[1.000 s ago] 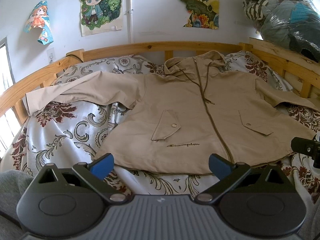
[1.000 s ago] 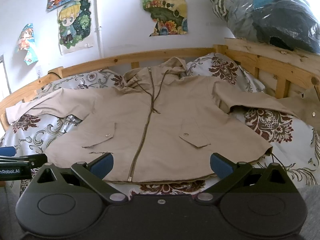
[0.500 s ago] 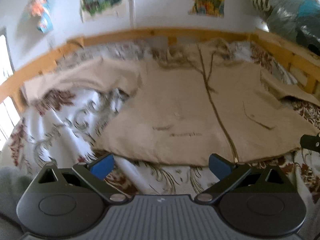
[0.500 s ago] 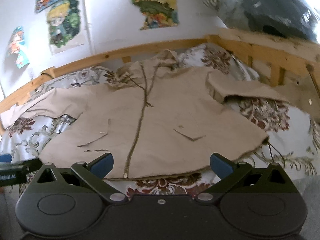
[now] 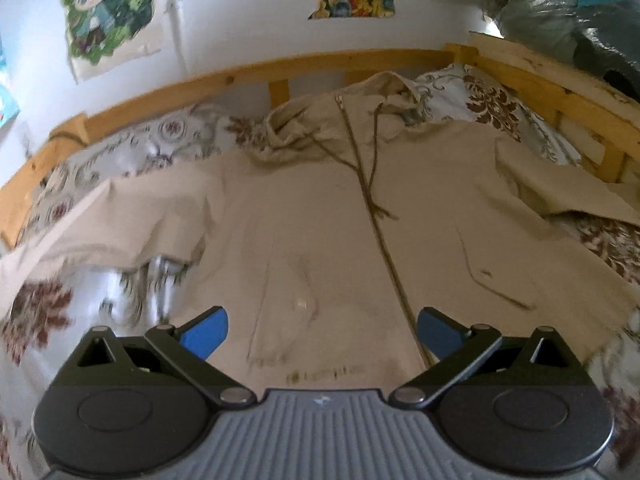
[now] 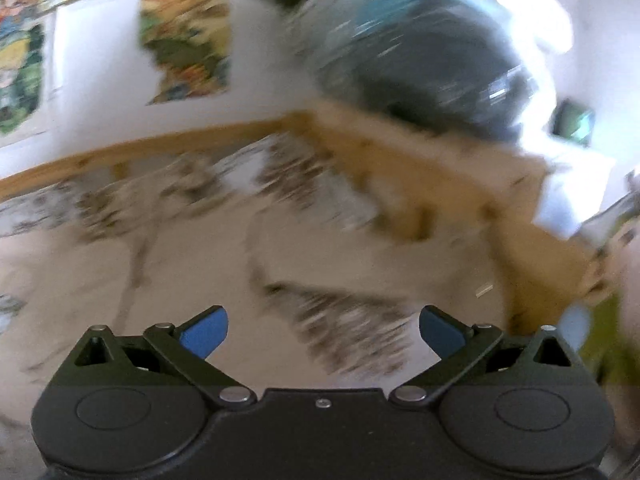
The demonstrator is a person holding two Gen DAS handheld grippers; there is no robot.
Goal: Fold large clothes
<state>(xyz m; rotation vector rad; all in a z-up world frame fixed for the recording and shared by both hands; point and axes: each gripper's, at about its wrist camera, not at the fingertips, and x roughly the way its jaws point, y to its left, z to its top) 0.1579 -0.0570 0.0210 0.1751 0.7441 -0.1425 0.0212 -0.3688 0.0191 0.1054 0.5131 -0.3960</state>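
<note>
A beige hooded jacket (image 5: 320, 232) lies spread front-up on the bed, zip closed, sleeves out to both sides. My left gripper (image 5: 322, 330) hovers open over its lower front, above the chest logo, with nothing between the blue pads. In the right wrist view everything is motion-blurred. My right gripper (image 6: 324, 330) stands wide with its jaws closing a little and nothing between them. It hangs over the jacket's right side (image 6: 328, 248), near where the right sleeve lies on the patterned sheet.
The wooden bed frame (image 5: 304, 68) runs along the back and right side. A flowered sheet (image 5: 80, 304) covers the mattress. Bagged bundles (image 5: 560, 12) sit on the right rail. Posters (image 5: 112, 12) hang on the white wall.
Both grippers have pushed forward over the jacket. The left now sits above its lower front instead of before the hem. The right has swung toward the right sleeve and bed rail, blurring its view.
</note>
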